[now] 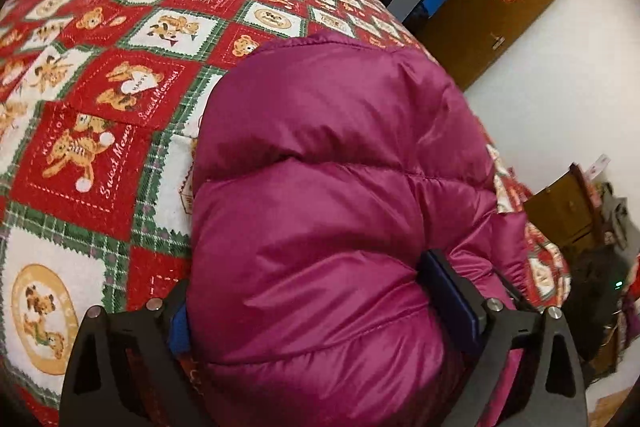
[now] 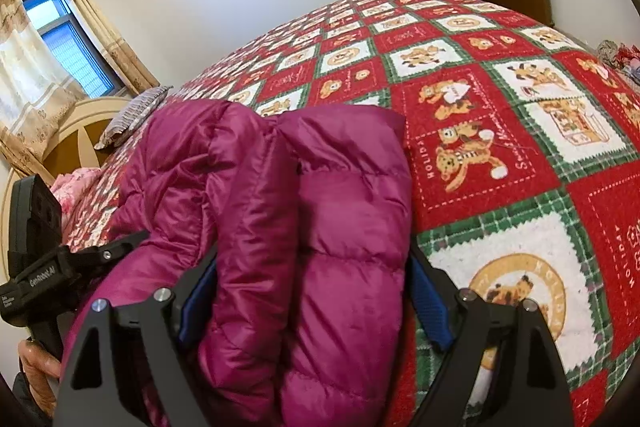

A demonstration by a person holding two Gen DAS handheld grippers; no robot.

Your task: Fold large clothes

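Note:
A magenta puffer jacket (image 1: pixel 340 155) lies folded into a thick bundle on the bed. In the left wrist view my left gripper (image 1: pixel 308 291) straddles the near end of the bundle, and its blue pads (image 1: pixel 452 299) press into the padding on both sides. In the right wrist view my right gripper (image 2: pixel 314 267) holds the jacket (image 2: pixel 320 187) the same way. Two puffy folds stand upright between its blue pads (image 2: pixel 432 303), with the jaws wide around them. The left gripper's body (image 2: pixel 40 267) and the hand holding it (image 2: pixel 36 359) show at the left edge.
The bed carries a red, green and white teddy-bear quilt (image 1: pixel 100 99). A grey striped pillow (image 2: pixel 136 111) and a round headboard (image 2: pixel 76 131) lie at its far end. A brown door (image 1: pixel 492 27) stands open, beside a wooden cabinet (image 1: pixel 560 211) and a curtained window (image 2: pixel 52 39).

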